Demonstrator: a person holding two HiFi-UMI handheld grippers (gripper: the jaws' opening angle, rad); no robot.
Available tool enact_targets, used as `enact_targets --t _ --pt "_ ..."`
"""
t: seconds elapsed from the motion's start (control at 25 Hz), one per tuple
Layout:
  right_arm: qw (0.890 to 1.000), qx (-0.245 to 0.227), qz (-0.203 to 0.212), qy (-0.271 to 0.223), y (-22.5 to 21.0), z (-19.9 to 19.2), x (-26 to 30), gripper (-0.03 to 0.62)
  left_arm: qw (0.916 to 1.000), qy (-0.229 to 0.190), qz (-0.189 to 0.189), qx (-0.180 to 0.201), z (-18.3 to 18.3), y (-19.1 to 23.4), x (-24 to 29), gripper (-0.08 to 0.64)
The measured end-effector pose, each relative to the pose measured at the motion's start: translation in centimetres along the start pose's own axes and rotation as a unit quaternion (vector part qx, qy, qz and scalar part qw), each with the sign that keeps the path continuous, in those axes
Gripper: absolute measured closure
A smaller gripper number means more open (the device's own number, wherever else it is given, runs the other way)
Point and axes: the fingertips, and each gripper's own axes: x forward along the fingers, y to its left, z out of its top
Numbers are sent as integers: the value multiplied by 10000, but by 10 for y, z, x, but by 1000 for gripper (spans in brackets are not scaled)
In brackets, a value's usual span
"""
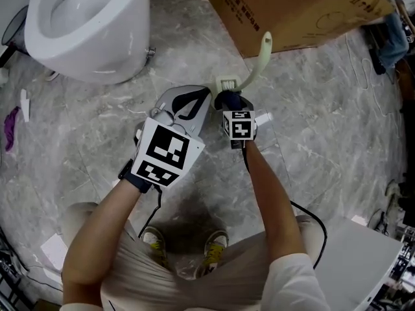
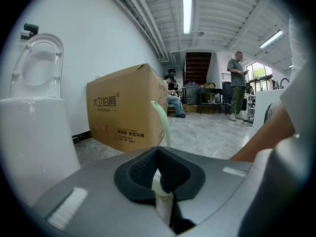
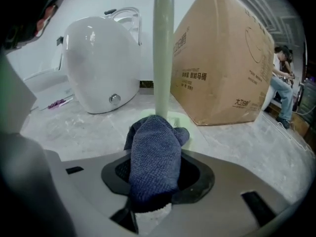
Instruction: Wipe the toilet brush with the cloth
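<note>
**A:** Left gripper view first: the left gripper (image 2: 159,177) has its jaws pinched on the pale green toilet brush (image 2: 161,122), low down. Behind it is a long hall with a standing person (image 2: 238,83), which the head view never catches.

**B:** The head view gives the grey marble floor (image 1: 311,109), toilet (image 1: 84,24) at 10 o'clock and cardboard box (image 1: 292,8) at 1.

**A:** The brush stands between the grippers, handle upright, tip curling towards 1 o'clock.

**B:** The right gripper (image 3: 154,181) has its jaws clamped on the blue cloth (image 3: 155,152), right against the handle's foot.
</note>
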Motion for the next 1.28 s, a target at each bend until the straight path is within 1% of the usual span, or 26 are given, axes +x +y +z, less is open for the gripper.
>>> enact_targets --t 0.08,0.2,0.4,0.56,0.84,1.0,1.28 --pt "10000 66 -68 1 -2 -2 -1 431 10000 -4 14 -6 0 1 -2 558" --pt "9999 -18 -153 32 -3 -3 -2 431 10000 -45 9 20 4 1 -3 558" --pt "9997 -162 -41 167 0 -7 -3 433 10000 -45 -35 50 5 -3 -2 558" --pt "9993 -257 17 278 0 -10 -6 433 9998 -46 -43 201 8 -7 -2 558" --pt "9977 -558 81 366 6 -18 -13 433 9995 -151 -113 244 16 -12 -6 558" --pt "9967 -741 110 312 10 -17 -19 431 9995 -134 -152 244 13 -14 -4 558" --pt "9978 -668 -19 -19 5 7 -31 430 9994 -237 -191 193 20 -15 1 558"
